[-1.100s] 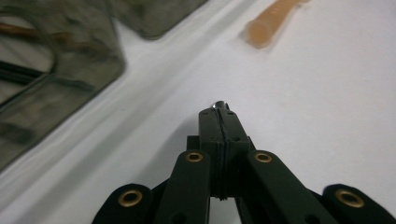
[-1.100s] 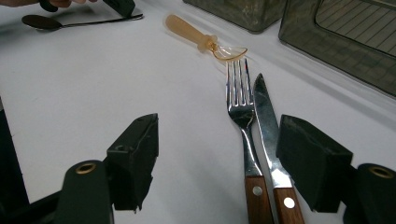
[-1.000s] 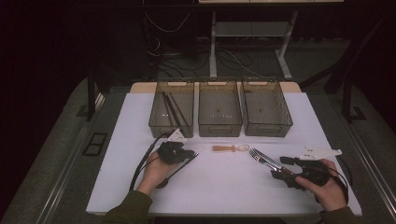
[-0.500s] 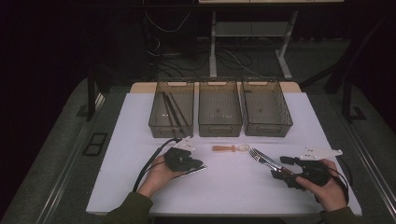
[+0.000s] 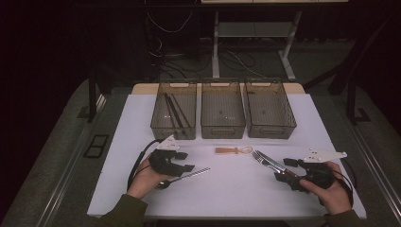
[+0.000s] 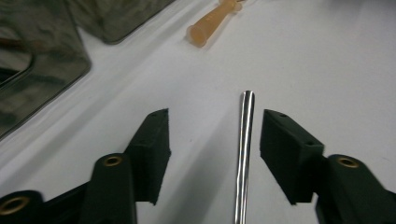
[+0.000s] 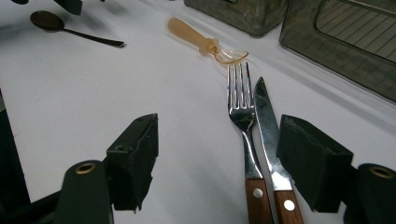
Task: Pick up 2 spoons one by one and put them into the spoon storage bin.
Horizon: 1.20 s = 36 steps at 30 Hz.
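Observation:
A metal spoon (image 5: 183,177) lies on the white table (image 5: 236,194) at the near left. My left gripper (image 5: 185,161) stands open over its handle. In the left gripper view the handle (image 6: 243,154) runs between the jaws of the left gripper (image 6: 215,128), close to the right-hand one and untouched. A fork (image 5: 261,160) and a knife (image 5: 274,164) with wooden handles lie side by side. My right gripper (image 5: 285,170) is open around their handles. In the right gripper view the fork (image 7: 240,112) and knife (image 7: 267,126) sit inside the right gripper (image 7: 217,135), near its right-hand jaw.
A small orange plastic spoon (image 5: 231,150) lies mid-table, in front of three clear bins. The left bin (image 5: 161,124) holds black chopsticks (image 5: 174,112). The middle bin (image 5: 222,127) and right bin (image 5: 272,128) look empty.
My left hand and gripper have drawn back toward the near edge, and the metal spoon now shows lying on the table under its jaws. The right gripper has stayed put.

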{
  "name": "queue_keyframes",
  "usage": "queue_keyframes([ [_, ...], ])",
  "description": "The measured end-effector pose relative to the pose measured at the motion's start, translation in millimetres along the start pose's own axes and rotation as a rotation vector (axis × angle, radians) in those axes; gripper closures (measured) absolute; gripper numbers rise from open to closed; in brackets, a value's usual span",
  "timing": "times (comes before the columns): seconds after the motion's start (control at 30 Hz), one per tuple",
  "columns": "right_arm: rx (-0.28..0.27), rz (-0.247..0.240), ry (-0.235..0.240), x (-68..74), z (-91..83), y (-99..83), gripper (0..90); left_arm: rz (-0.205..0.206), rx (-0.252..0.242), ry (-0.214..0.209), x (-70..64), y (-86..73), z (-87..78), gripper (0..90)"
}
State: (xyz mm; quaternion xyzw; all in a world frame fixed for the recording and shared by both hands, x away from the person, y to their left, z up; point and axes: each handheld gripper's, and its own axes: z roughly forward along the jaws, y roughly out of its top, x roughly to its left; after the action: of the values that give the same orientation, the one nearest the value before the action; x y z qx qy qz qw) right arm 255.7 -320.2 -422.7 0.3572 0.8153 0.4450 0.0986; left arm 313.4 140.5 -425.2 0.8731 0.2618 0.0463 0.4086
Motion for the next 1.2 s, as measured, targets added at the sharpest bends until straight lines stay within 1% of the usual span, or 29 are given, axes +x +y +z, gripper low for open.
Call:
queue_keyframes([
  [0.13, -0.001, 0.000, 0.000, 0.2, -0.1, 0.0, 30.1, -0.018, -0.003, 0.013, -1.0, -9.2, -9.5, 35.2],
  [0.23, 0.000, -0.001, 0.000, 0.3, 0.1, 0.0, 30.1, -0.018, 0.000, 0.022, -1.5, -16.5, -15.9, 32.3],
  [0.33, -0.001, -0.001, 0.002, 0.4, 0.3, 0.1, 30.0, -0.029, -0.006, 0.048, -2.3, -27.2, -25.8, 29.0],
  [0.4, -0.001, -0.002, 0.001, 0.7, 0.6, 0.2, 30.0, -0.034, -0.012, 0.063, -1.9, -33.0, -32.4, 28.2],
  [0.53, 0.003, -0.002, 0.002, 1.1, 1.4, 0.2, 30.0, -0.065, -0.026, 0.087, 0.1, -45.6, -44.4, 28.1],
  [0.63, 0.002, 0.000, 0.000, 1.0, 1.4, 0.3, 30.0, -0.071, -0.018, 0.095, 1.0, -53.6, -49.8, 28.1],
  [0.67, 0.002, 0.001, -0.001, 1.0, 1.4, 0.3, 30.1, -0.075, -0.013, 0.097, 0.1, -55.9, -50.9, 28.1],
  [0.73, 0.001, 0.000, 0.000, 1.1, 1.5, 0.4, 30.0, -0.068, -0.002, 0.099, -1.1, -59.4, -52.4, 28.1],
  [0.77, 0.001, -0.001, -0.001, 1.2, 1.5, 0.4, 30.0, -0.075, -0.002, 0.101, -2.2, -60.6, -52.4, 28.2],
  [0.8, 0.001, -0.001, -0.001, 1.3, 1.7, 0.5, 30.0, -0.071, 0.003, 0.104, -2.7, -61.4, -52.7, 28.4],
  [0.83, 0.001, -0.002, -0.001, 1.5, 1.9, 0.5, 30.0, -0.077, 0.001, 0.105, -3.6, -62.2, -52.3, 28.6],
  [1.03, -0.001, -0.004, 0.000, 2.2, 1.5, 0.6, 30.0, -0.081, 0.025, 0.103, -5.3, -65.1, -49.7, 31.4],
  [1.1, 0.000, -0.006, 0.000, 2.1, 1.8, 0.7, 30.0, -0.066, 0.048, 0.093, -4.7, -65.5, -48.5, 32.3],
  [1.13, 0.000, -0.005, -0.001, 2.3, 2.0, 0.8, 30.0, -0.070, 0.053, 0.093, -5.4, -65.6, -48.0, 33.1],
  [1.17, 0.000, -0.006, 0.000, 2.3, 2.1, 0.8, 30.0, -0.061, 0.063, 0.091, -5.2, -65.6, -47.8, 33.5],
  [1.2, 0.000, -0.008, -0.001, 2.6, 2.3, 0.8, 30.0, -0.061, 0.065, 0.088, -5.5, -65.7, -47.2, 34.2],
])
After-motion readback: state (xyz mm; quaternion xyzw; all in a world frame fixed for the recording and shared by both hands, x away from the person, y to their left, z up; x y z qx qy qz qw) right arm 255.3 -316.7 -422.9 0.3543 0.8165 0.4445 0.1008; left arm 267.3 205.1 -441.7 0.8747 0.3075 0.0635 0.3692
